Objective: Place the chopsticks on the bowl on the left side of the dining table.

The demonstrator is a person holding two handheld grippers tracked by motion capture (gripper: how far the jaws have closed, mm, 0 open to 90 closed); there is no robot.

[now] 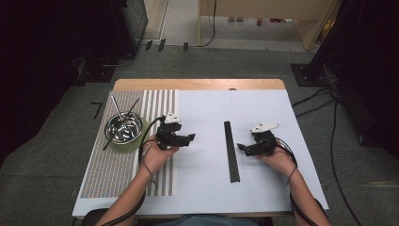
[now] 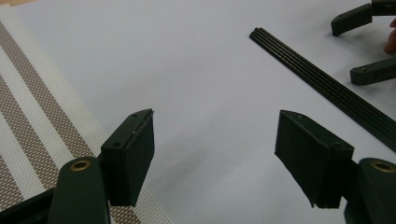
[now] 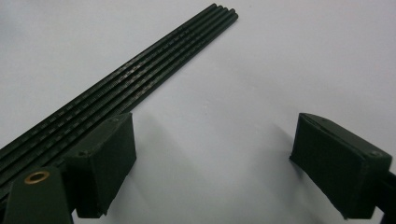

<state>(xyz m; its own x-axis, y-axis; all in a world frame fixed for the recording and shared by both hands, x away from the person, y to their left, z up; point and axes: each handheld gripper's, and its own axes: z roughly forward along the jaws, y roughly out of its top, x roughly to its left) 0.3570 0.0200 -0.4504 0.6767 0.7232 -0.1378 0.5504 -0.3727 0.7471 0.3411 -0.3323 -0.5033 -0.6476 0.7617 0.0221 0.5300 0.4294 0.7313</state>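
Left tongs: my left gripper sits in my left hand at the right edge of the striped woven placemat, jaws pointing right across the table. In the left gripper view its 2 jaws stand wide apart with nothing between them, over bare white surface.

Right tongs: my right gripper sits in my right hand, jaws pointing left. In the right gripper view its 2 jaws are likewise spread wide and hold nothing.

Work item: the long black ribbed strip lies flat on the white table sheet, running away from me, between the 2 grippers. It is just beside the right gripper's jaw tips and well apart from the left gripper. In the right gripper view the strip passes close behind 1 jaw; whether they touch, I cannot tell.

Other items: a round shiny metal bowl rests on a green disc on the placemat, to the left of my left hand, with thin metal rods leaning in it.
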